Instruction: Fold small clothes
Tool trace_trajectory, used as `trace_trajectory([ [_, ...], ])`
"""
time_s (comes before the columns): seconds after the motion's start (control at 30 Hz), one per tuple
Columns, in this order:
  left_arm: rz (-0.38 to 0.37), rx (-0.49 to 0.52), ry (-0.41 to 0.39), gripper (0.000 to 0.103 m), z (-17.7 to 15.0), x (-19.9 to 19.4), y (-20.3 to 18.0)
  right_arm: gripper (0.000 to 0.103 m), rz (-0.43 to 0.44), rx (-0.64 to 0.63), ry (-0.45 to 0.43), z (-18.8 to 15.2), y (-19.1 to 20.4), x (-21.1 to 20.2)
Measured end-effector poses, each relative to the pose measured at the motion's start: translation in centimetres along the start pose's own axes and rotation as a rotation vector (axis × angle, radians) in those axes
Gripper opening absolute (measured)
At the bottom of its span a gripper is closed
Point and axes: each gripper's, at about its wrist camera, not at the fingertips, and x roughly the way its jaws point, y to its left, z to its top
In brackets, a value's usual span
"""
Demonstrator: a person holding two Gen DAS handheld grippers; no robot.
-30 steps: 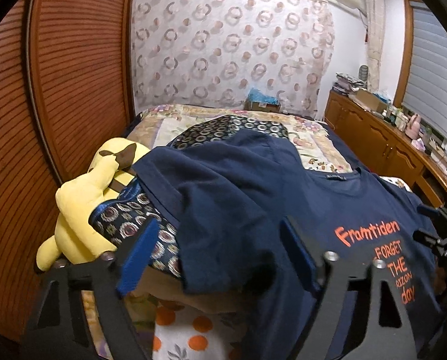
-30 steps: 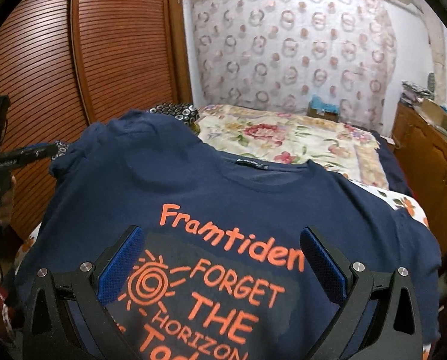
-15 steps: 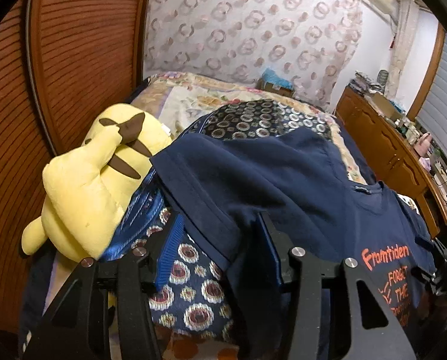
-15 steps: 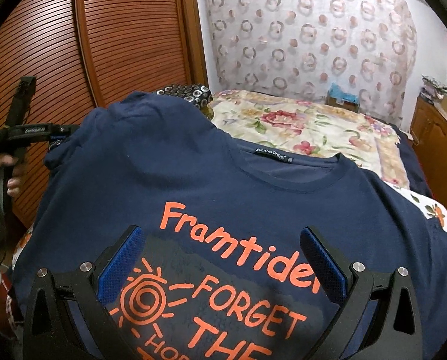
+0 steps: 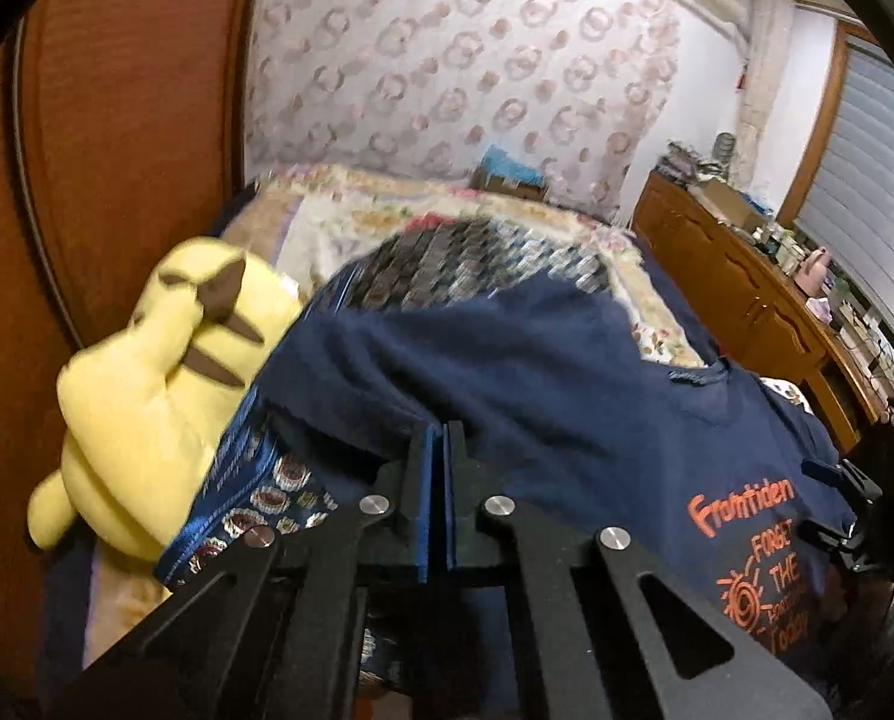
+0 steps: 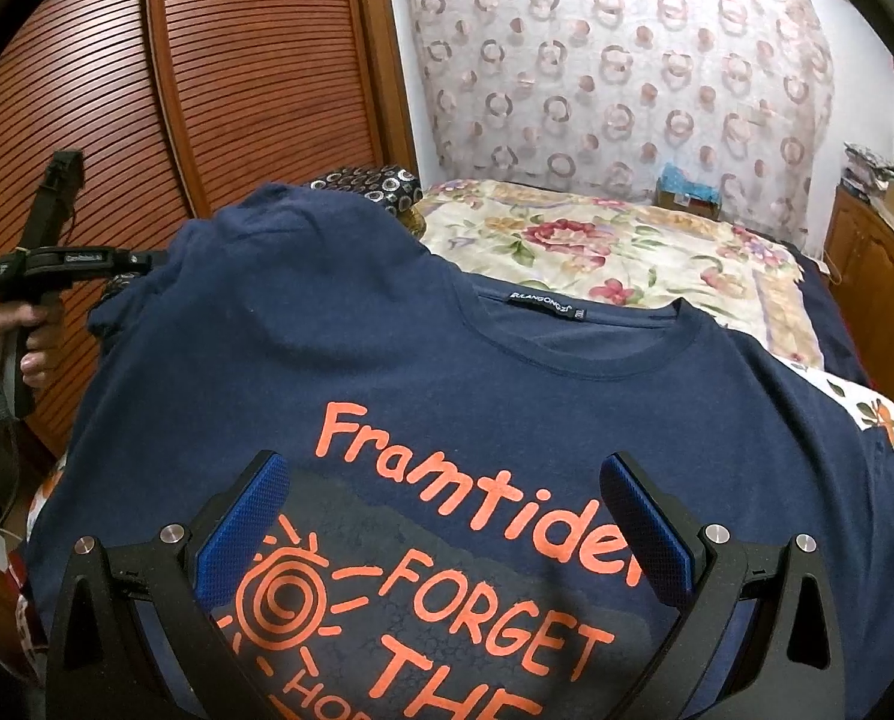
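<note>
A navy T-shirt (image 6: 423,372) with orange print lies face up on the bed; it also shows in the left wrist view (image 5: 567,372). My left gripper (image 5: 439,438) is shut on the edge of the shirt's left sleeve, its blue pads pressed together. In the right wrist view the left gripper (image 6: 141,261) sits at the sleeve's end. My right gripper (image 6: 447,510) is open and hovers over the orange print on the chest, its fingertips (image 6: 255,480) apart on either side of it.
A yellow plush toy (image 5: 147,384) and a circle-patterned blue cloth (image 5: 255,492) lie left of the sleeve. A wooden slatted wardrobe (image 6: 147,90) stands close on the left. The floral bedspread (image 6: 597,246) stretches beyond the shirt. A wooden dresser (image 5: 747,294) lines the right wall.
My left gripper moved forward to the sleeve's edge and closed on it. My right gripper stayed open over the print and moved slightly closer to the shirt.
</note>
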Motion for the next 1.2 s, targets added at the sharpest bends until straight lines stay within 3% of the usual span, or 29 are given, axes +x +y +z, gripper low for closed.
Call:
trace_trajectory([
  [0.3,-0.081,0.180,-0.092,0.003,3.6,-3.1,-7.6,0.103,-0.017,0.007,-0.034,-0.2,0.0,-1.1],
  [0.47,-0.162,0.303,-0.061,0.003,4.7,-1.9,-14.4,0.103,-0.046,0.022,-0.060,-0.7,0.0,-2.2],
  [0.6,-0.181,0.359,-0.035,0.004,3.8,-1.4,-17.4,0.103,-0.073,0.043,-0.066,-1.5,-0.3,-2.9],
  [0.67,-0.153,0.374,-0.025,0.017,3.4,-1.3,-17.7,0.103,-0.082,0.052,-0.063,-1.7,-0.2,-3.0],
  [0.73,-0.143,0.366,-0.030,0.043,2.8,-1.5,-16.9,0.103,-0.089,0.056,-0.061,-1.9,0.1,-3.1],
  [0.8,-0.130,0.347,-0.021,0.051,2.4,-1.5,-15.9,0.103,-0.090,0.054,-0.058,-2.0,0.6,-3.0],
  [0.9,-0.097,0.326,-0.016,0.075,1.1,-1.6,-14.1,0.103,-0.070,0.047,-0.056,-1.7,1.3,-2.9],
  [1.2,-0.025,0.260,0.007,0.077,-3.1,-1.9,-9.6,0.100,0.013,-0.045,-0.015,0.5,4.0,0.0],
])
